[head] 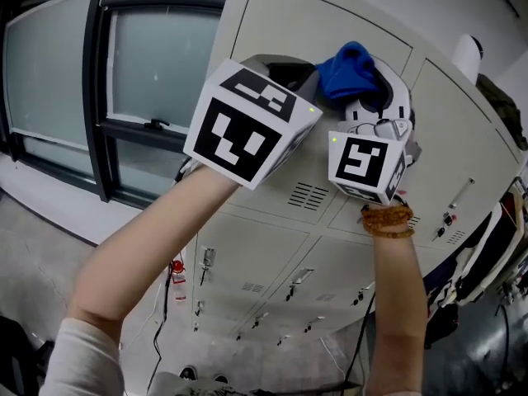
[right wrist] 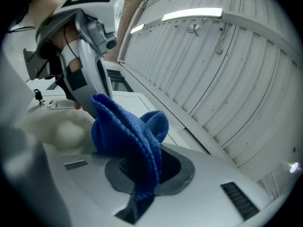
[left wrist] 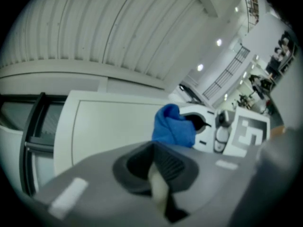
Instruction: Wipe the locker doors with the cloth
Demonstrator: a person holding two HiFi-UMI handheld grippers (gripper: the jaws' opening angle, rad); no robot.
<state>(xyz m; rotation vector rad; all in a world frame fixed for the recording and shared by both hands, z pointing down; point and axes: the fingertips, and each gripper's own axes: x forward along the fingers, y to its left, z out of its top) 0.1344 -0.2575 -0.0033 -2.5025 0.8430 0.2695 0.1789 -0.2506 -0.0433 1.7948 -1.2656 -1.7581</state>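
Observation:
My right gripper (head: 364,91) is raised against the top row of pale grey locker doors (head: 272,31) and is shut on a blue cloth (head: 350,70). In the right gripper view the cloth (right wrist: 135,136) bunches up out of the shut jaws of the right gripper (right wrist: 142,174). My left gripper (head: 276,66) is held just left of it, its marker cube toward the camera. In the left gripper view the left gripper (left wrist: 158,174) is shut with nothing held, and the cloth (left wrist: 173,125) shows beyond it against the upper door (left wrist: 113,122).
Lower locker doors with handles and vents (head: 309,195) run below. A dark-framed window (head: 107,81) stands to the left. Clothes or bags (head: 487,254) hang at the right, and a white roll (head: 469,54) lies on top of the lockers.

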